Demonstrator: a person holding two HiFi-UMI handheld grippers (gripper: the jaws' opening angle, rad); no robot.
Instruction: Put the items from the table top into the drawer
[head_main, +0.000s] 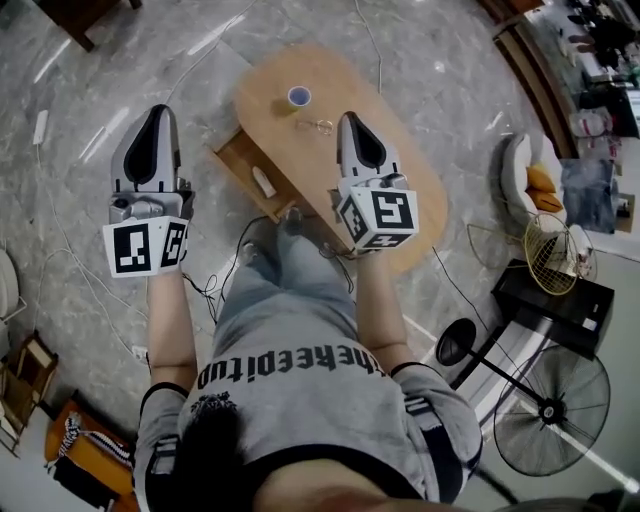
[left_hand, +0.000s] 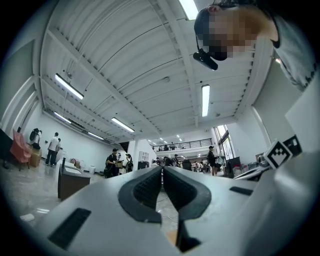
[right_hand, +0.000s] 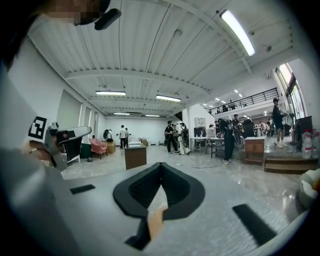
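As left gripper (head_main: 158, 112) and right gripper (head_main: 350, 118) hang closed, empty, oval wooden table (head_main: 340, 80), open wooden drawer (head_main: 235, 155).

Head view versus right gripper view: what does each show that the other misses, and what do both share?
Only the head view: the oval wooden table, its open wooden drawer and a small blue-topped cup on the table. Only the right gripper view: people standing in the distance under long ceiling lights. Both: the left gripper, and the right gripper with its jaws shut on nothing.
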